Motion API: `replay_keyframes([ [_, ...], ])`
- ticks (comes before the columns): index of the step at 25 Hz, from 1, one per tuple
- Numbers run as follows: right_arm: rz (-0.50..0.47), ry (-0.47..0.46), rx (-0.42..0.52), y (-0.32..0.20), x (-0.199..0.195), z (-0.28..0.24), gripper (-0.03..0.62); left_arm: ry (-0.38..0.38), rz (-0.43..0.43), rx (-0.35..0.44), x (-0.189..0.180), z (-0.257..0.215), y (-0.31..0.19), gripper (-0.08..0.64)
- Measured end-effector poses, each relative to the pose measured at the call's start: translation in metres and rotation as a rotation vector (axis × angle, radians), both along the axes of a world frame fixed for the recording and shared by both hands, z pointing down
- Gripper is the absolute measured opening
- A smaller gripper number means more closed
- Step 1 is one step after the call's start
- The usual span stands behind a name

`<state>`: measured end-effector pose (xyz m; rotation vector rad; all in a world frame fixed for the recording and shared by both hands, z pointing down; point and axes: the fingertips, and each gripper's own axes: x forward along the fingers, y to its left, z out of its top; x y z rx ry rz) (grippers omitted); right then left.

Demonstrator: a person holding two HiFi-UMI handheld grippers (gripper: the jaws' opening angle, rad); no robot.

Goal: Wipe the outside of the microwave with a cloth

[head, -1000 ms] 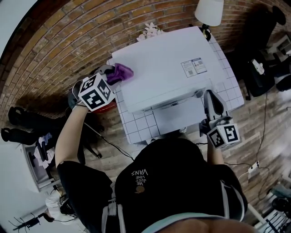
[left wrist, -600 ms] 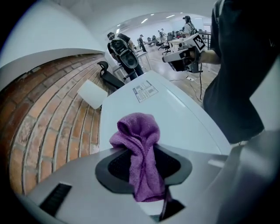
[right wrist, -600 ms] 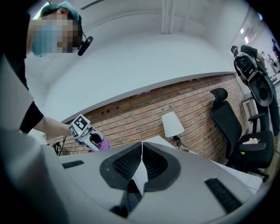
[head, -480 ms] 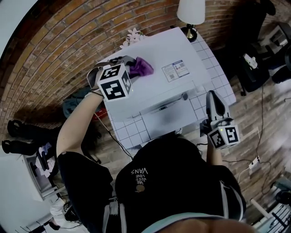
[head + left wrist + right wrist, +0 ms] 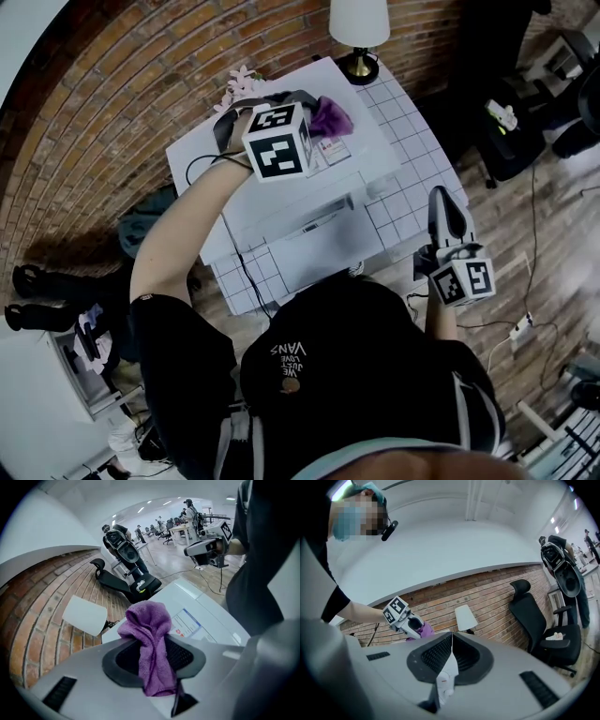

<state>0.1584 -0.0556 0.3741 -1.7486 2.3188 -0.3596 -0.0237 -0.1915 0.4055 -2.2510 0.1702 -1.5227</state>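
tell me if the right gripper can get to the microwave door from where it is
Probably yes. The right gripper hangs shut and empty off the right side of the microwave door, with only bare tiled table between. The left gripper and its purple cloth are up on top, out of the way.

I am seeing a white-shaded lamp standing at the far corner of the white tiled table, close against the brick wall. A pink ornament is sitting by that wall too. A black office chair is standing beside the bricks, on the wooden floor.
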Motion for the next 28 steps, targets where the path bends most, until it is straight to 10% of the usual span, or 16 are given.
replay_keyframes([
  [14, 0.024, 0.005, -0.001, 0.011, 0.016, -0.001, 0.003, 0.038, 0.043, 0.016, 0.043, -0.008, 0.002, 0.141],
  [28, -0.159, 0.017, 0.003, 0.029, -0.108, -0.009, 0.003, 0.044, -0.089, 0.080, -0.157, -0.040, 0.102, 0.141],
])
